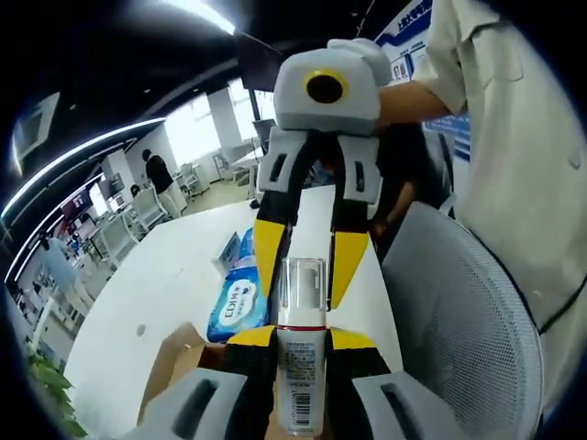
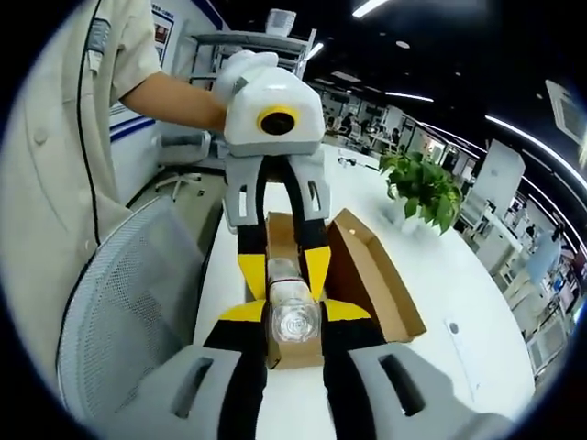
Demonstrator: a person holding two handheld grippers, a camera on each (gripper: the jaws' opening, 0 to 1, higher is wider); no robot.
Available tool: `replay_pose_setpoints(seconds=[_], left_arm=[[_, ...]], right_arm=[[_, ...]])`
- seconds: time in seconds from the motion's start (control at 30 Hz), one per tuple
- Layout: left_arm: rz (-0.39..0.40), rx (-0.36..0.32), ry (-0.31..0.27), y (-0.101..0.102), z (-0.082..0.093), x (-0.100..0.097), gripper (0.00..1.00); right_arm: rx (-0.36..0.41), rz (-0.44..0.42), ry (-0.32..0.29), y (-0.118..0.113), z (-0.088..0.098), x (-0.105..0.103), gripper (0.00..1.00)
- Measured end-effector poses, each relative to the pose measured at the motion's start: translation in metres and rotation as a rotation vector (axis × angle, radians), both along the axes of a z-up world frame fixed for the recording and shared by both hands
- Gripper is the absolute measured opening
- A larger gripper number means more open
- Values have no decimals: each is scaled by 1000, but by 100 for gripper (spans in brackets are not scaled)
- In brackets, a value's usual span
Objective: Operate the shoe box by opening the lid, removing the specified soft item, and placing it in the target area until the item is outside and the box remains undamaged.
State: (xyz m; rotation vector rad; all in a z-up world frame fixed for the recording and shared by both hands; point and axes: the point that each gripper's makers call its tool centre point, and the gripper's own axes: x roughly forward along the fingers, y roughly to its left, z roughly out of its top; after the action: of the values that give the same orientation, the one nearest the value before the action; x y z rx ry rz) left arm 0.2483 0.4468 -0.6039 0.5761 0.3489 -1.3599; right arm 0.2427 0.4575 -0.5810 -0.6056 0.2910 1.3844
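Evidently both grippers are clamped on one clear plastic bottle (image 1: 301,380) — left gripper (image 1: 301,341), right gripper (image 2: 294,316) — above open brown cardboard box (image 2: 376,275).

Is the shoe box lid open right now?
Open: in the right gripper view the shoe box lid stands flipped up beside the bottle.
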Motion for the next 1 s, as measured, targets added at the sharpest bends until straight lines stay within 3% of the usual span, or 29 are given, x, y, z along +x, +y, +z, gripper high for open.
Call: replay_pose_setpoints(seconds=[0.53, 0.77, 1.0], left_arm=[[44, -41, -12, -2, 1, 5, 22], [95, -69, -19, 1, 8, 18, 32], [169, -100, 49, 9, 5, 23, 43]], right_arm=[[-43, 30, 23, 2, 5, 2, 16], [-56, 38, 21, 2, 7, 8, 16], [-71, 35, 13, -2, 8, 17, 16]])
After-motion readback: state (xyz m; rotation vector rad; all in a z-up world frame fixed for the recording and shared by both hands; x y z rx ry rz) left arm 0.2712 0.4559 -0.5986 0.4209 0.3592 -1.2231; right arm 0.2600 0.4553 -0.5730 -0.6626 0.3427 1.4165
